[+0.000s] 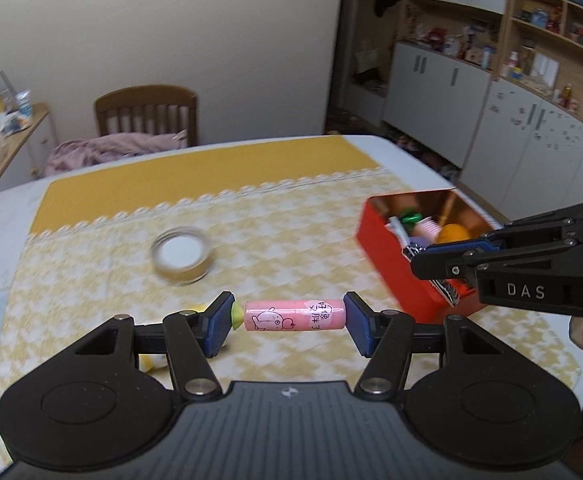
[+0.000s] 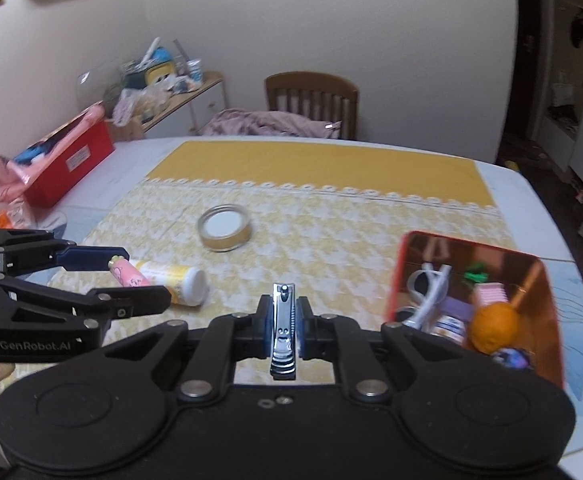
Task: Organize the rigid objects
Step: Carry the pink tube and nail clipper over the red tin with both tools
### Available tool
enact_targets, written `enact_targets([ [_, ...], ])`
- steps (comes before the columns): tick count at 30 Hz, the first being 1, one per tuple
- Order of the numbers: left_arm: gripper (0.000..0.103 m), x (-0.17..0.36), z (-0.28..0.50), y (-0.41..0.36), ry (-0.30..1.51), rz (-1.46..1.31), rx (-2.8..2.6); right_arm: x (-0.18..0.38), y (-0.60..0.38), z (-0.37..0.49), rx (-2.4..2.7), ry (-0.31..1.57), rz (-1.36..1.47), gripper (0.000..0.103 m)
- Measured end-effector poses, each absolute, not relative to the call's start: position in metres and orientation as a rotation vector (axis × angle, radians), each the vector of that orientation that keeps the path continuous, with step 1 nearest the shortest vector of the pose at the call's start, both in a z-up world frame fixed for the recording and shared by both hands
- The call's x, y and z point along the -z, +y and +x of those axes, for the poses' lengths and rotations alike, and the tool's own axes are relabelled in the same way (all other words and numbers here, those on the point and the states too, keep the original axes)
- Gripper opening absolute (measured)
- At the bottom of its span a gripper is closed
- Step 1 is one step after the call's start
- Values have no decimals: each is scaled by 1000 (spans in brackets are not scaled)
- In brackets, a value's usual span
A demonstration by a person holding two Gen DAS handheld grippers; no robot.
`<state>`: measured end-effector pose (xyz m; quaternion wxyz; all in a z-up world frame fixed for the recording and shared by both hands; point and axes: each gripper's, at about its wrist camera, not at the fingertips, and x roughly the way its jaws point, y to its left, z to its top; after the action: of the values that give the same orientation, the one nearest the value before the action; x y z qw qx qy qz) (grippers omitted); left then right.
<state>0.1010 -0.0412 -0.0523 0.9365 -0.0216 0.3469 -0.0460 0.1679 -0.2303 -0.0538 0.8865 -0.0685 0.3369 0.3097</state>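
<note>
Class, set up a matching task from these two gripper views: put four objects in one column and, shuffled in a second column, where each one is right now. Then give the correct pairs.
Objects
1. pink tube
2. nail clipper
3. tape roll
4. orange ball

Places
A. inside the red tin
B. clamped end to end in the left gripper
C. lying flat on the yellow tablecloth
D. clamped in the right gripper

Pairs: 1-B, 2-D, 3-C, 4-A
</note>
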Motion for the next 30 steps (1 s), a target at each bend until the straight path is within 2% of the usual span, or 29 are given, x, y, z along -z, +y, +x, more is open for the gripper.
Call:
enact_targets([
  [14,59,45,158,-109,739,-28,219,62,-310,181,-485,703,-75,11],
  [30,59,65,243,-165,780,-16,314,82,-338,218,-440,745,-67,11],
])
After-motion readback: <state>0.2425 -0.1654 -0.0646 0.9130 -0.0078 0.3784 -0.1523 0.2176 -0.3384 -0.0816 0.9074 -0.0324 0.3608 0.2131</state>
